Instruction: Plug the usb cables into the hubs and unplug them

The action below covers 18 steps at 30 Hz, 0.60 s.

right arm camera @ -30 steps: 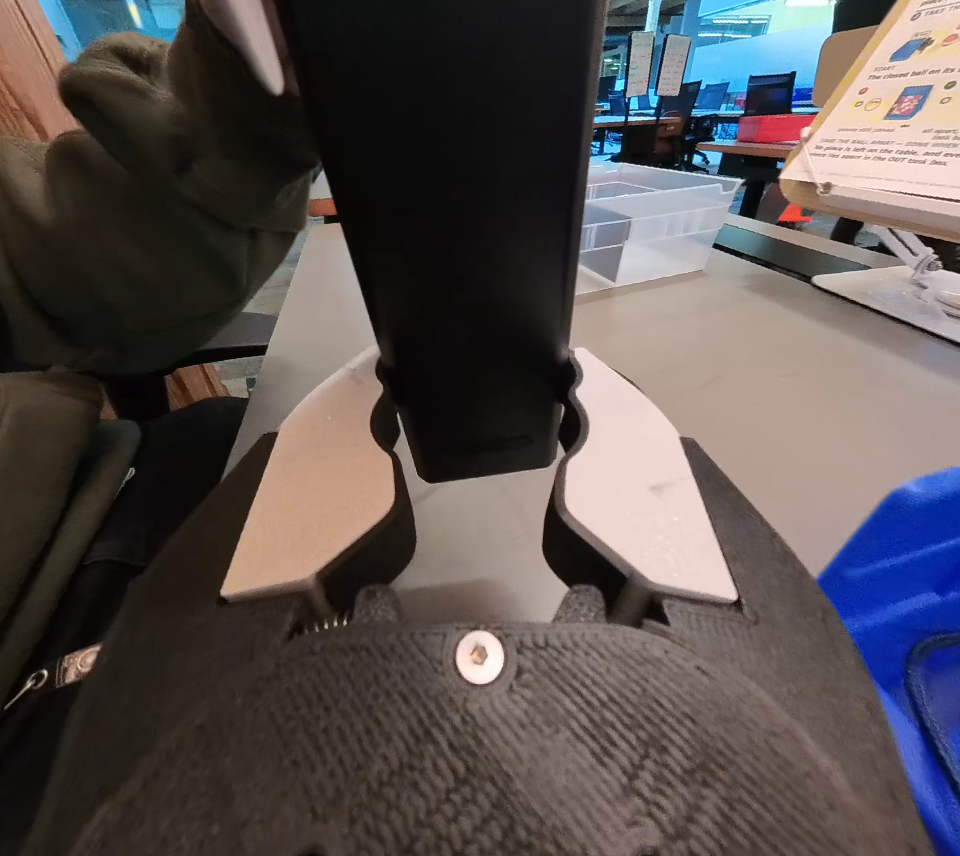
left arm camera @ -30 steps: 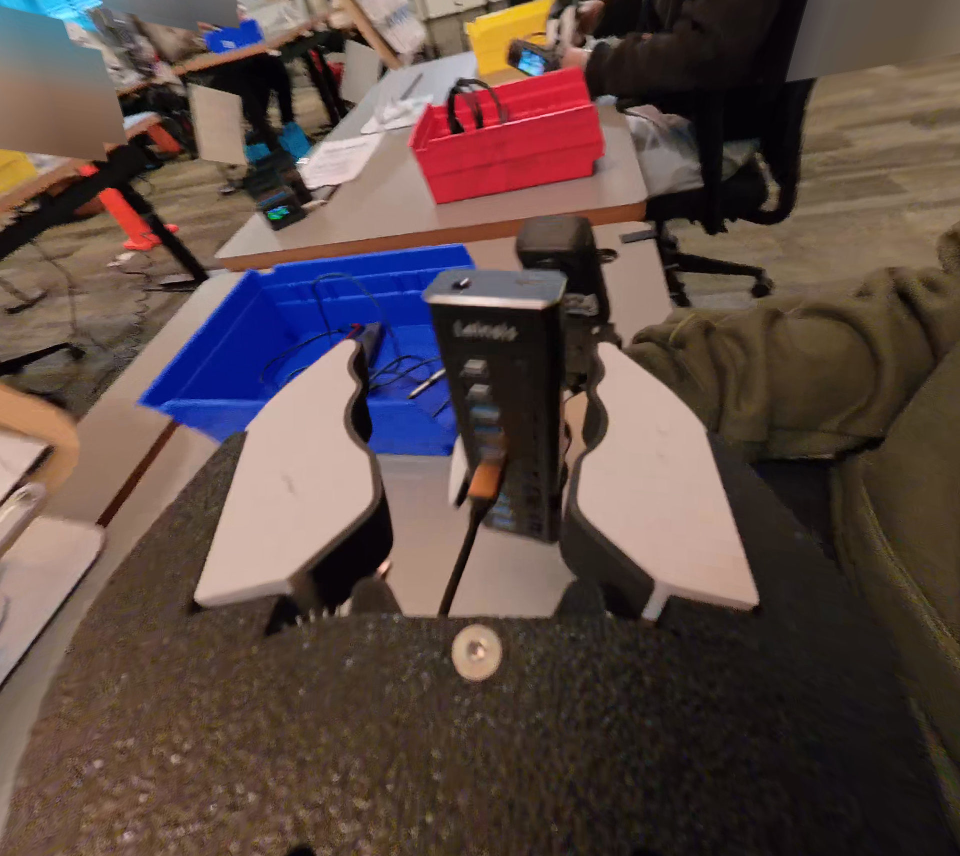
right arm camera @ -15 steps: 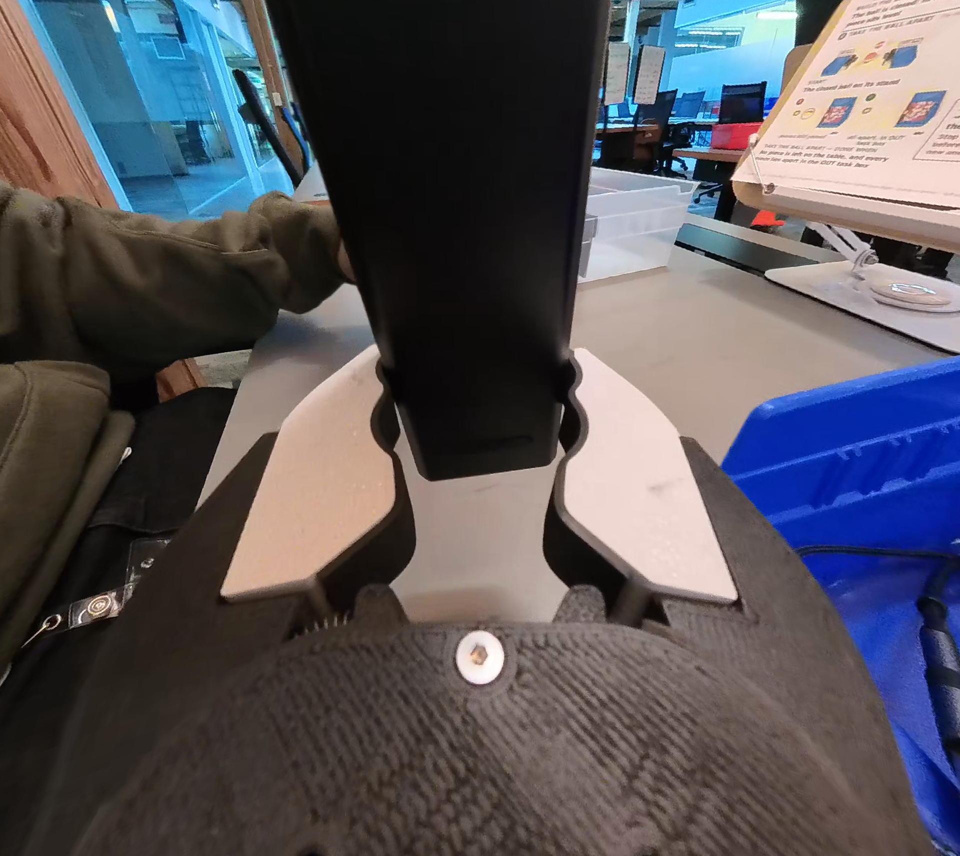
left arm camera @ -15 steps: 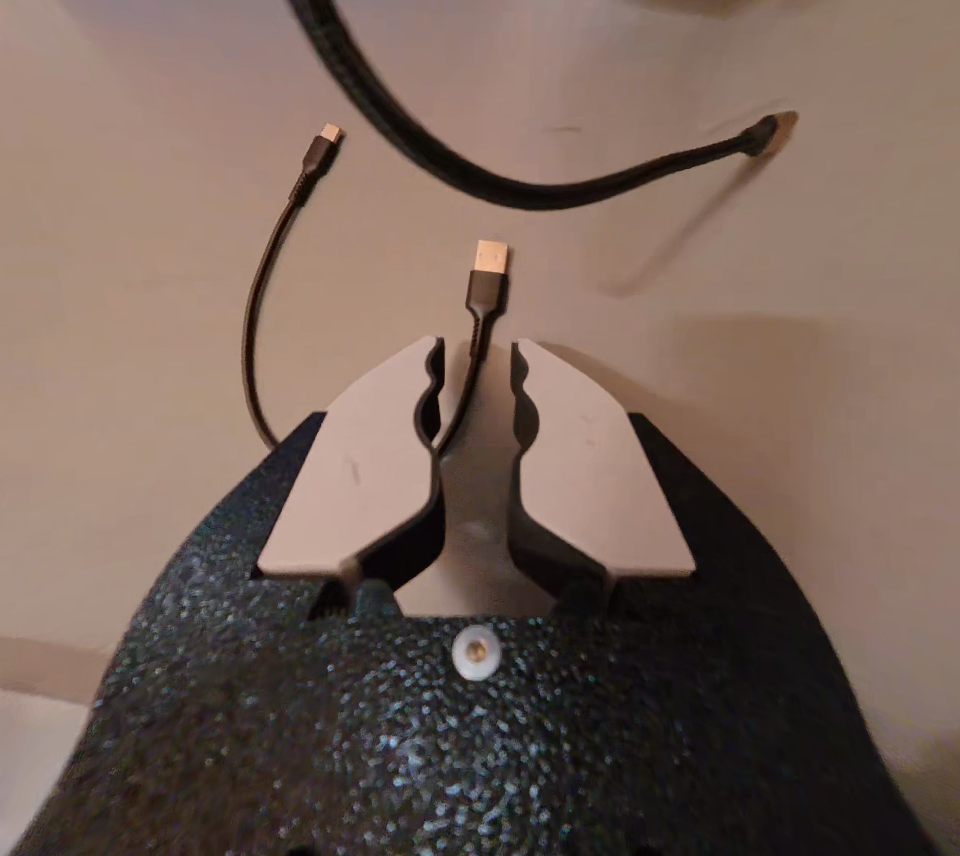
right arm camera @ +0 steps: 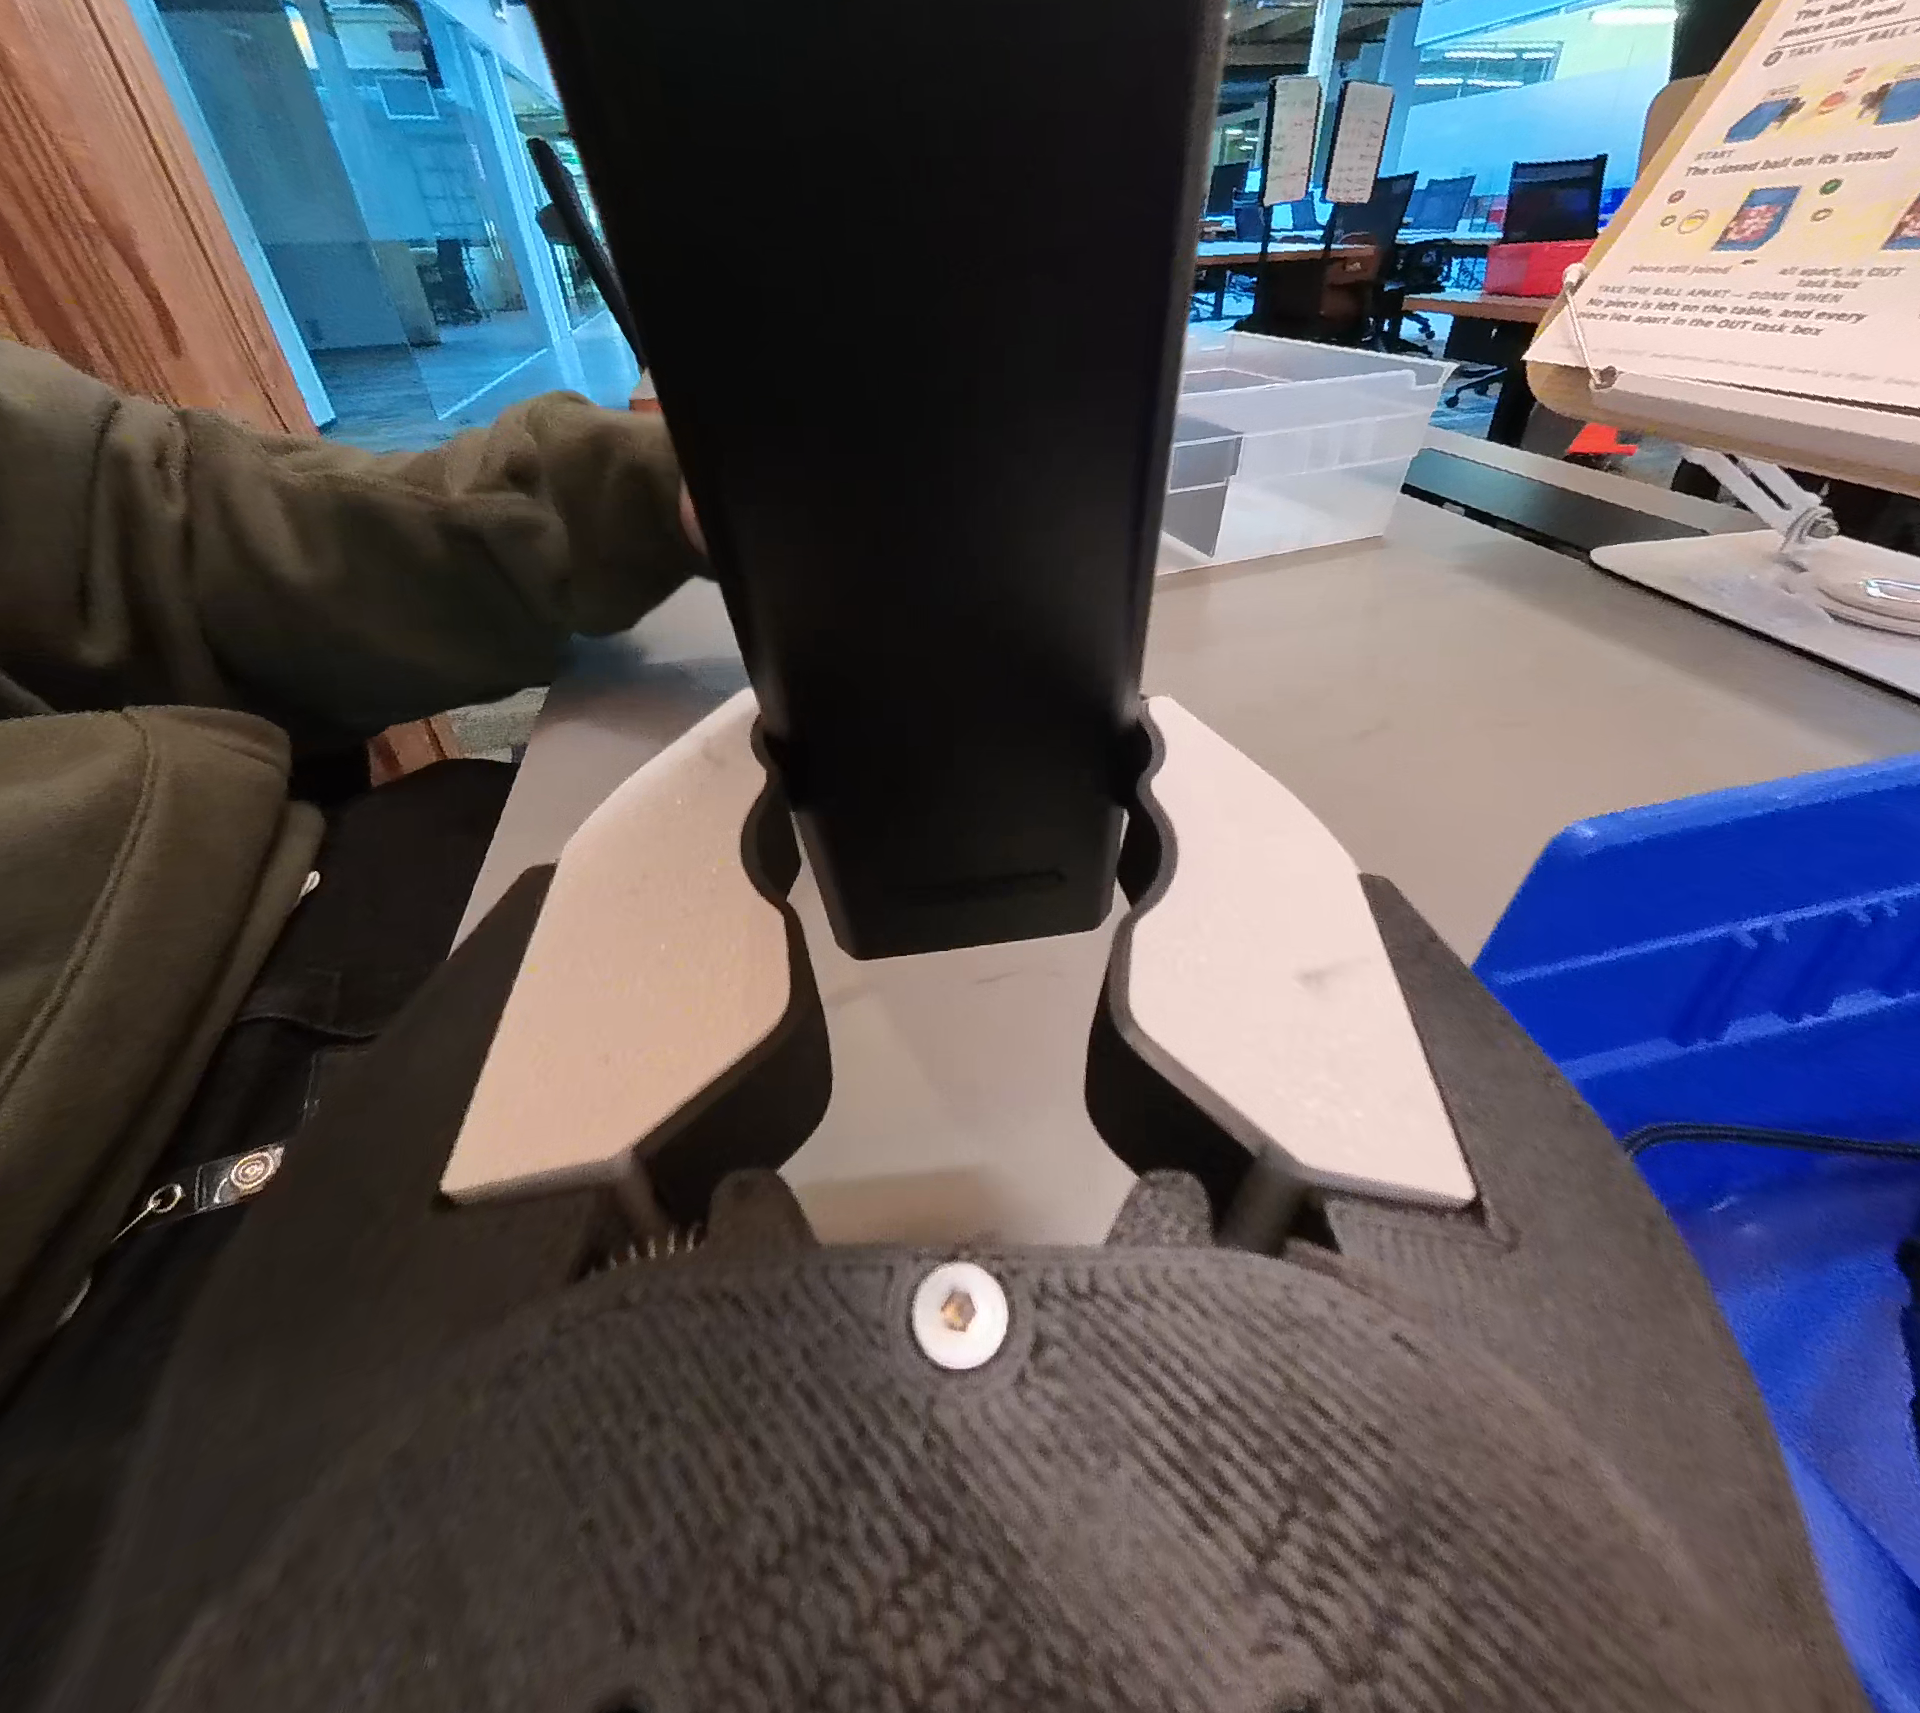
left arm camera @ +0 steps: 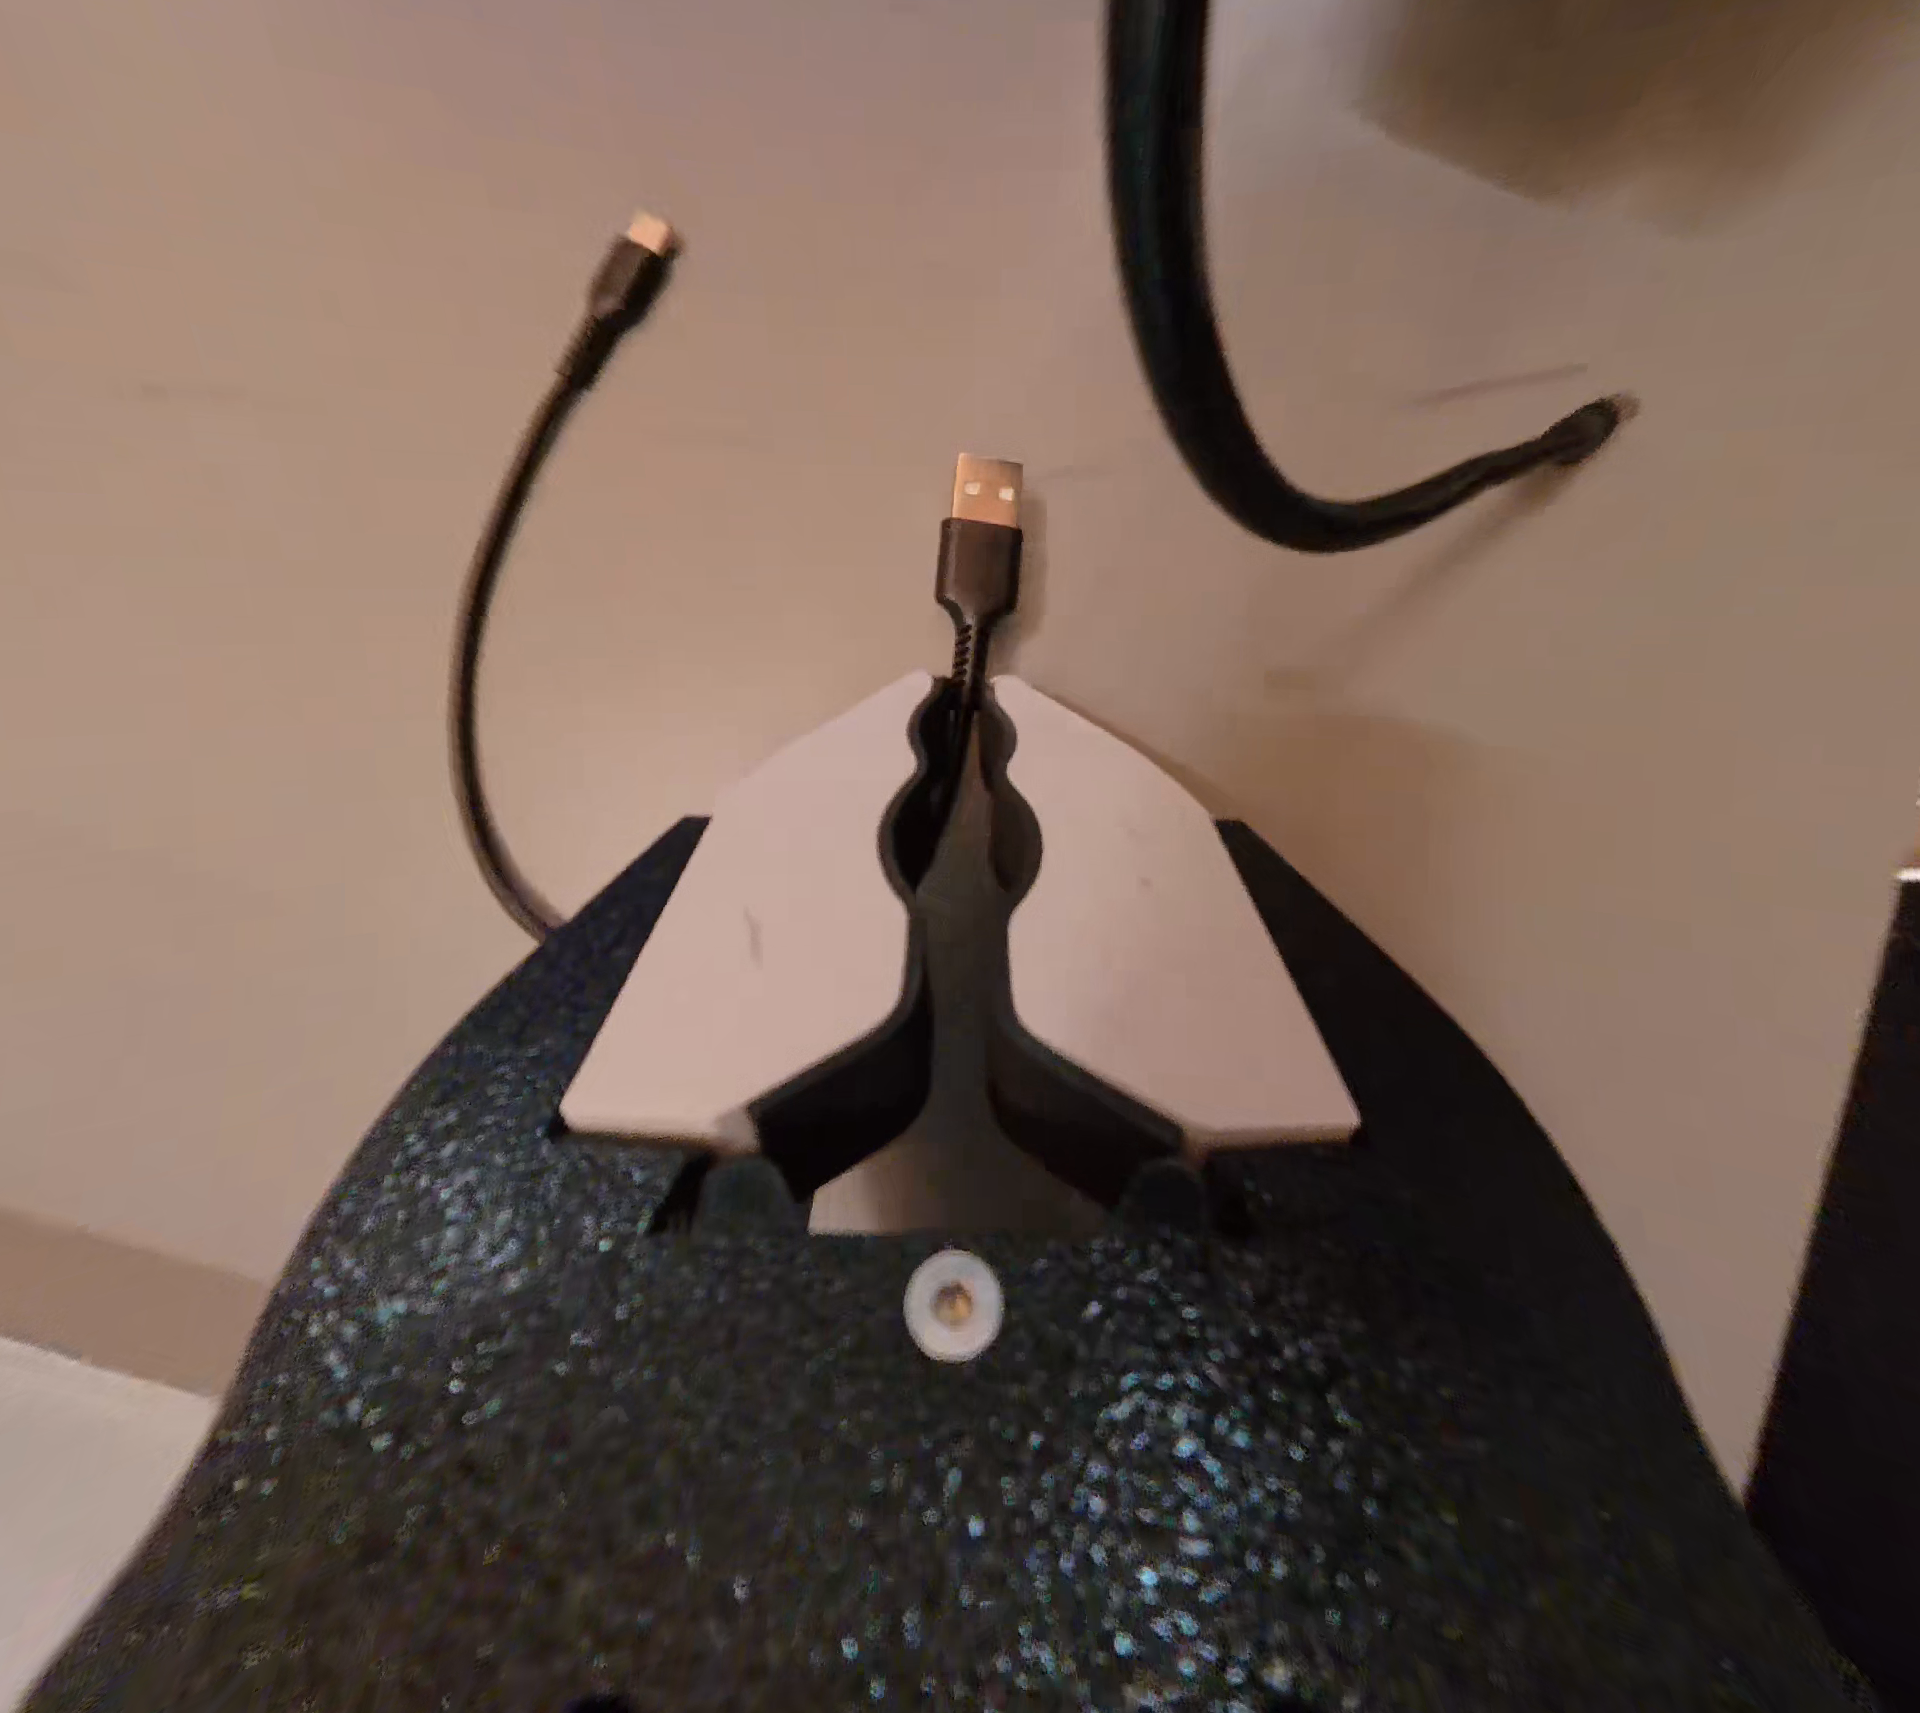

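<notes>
A: Where is the thin black usb cable (left arm camera: 961, 666) relative to the worktop (left arm camera: 312, 105)?

B: The left gripper (left arm camera: 964, 689) has its fingers pressed together on the cable just behind the plug. The metal plug (left arm camera: 987, 491) sticks out past the fingertips, over the beige worktop. The rest of the cable loops out from under the gripper body, and its small far connector (left arm camera: 649, 229) lies on the worktop, left of the plug and farther from the gripper.

A: And the thicker cable?

B: A thick black cord (left arm camera: 1174, 209) comes down from the top edge, right of the plug, and curves so that its end (left arm camera: 1590, 422) touches the worktop. Where it starts is out of view.

A: What about the hub?

B: The right gripper (right arm camera: 956, 733) pinches the black hub (right arm camera: 883, 261) near its lower end, both fingers against its sides. The hub stands upright above the worktop, its ports not visible from this side. A blue bin (right arm camera: 1714, 957) sits on the worktop right of the hub, a clear plastic tray (right arm camera: 1309, 458) behind it, and an olive sleeve (right arm camera: 312, 541) reaches in from its left.
</notes>
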Each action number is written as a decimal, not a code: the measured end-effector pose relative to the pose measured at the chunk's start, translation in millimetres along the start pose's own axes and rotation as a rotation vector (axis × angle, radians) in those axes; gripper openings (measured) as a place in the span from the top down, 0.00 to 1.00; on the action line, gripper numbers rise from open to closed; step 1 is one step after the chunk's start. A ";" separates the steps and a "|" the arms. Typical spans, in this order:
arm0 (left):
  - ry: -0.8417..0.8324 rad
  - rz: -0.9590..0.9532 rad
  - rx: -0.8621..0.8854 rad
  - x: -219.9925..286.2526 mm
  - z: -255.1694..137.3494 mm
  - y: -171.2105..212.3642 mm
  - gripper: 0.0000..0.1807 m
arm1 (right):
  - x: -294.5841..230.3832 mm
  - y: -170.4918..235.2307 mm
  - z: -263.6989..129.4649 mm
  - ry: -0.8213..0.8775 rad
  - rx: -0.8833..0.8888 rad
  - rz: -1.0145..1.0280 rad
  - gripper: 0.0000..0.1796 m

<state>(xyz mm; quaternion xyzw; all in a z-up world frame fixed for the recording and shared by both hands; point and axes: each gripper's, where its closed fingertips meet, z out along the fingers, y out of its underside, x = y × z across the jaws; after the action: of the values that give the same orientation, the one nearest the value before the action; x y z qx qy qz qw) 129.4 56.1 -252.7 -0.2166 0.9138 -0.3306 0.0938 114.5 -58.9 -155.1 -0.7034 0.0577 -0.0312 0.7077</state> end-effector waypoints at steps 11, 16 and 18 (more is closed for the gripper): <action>0.023 0.206 0.001 20.2 -106.3 -112.2 0.98 | -5.6 8.0 6.7 -0.036 -0.066 -0.014 0.66; 0.071 0.322 -0.193 38.6 -82.5 -123.2 0.98 | -6.0 12.6 9.9 -0.032 -0.102 -0.021 0.66; 0.095 0.338 -0.210 42.3 -78.0 -126.4 0.98 | -6.0 12.7 10.0 -0.030 -0.103 -0.023 0.66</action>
<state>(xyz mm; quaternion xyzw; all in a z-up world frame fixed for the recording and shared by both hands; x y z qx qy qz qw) 109.5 -6.2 -112.8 -0.0531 0.9700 -0.2227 0.0816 109.3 -48.1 -167.5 -0.7399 0.0403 -0.0258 0.6710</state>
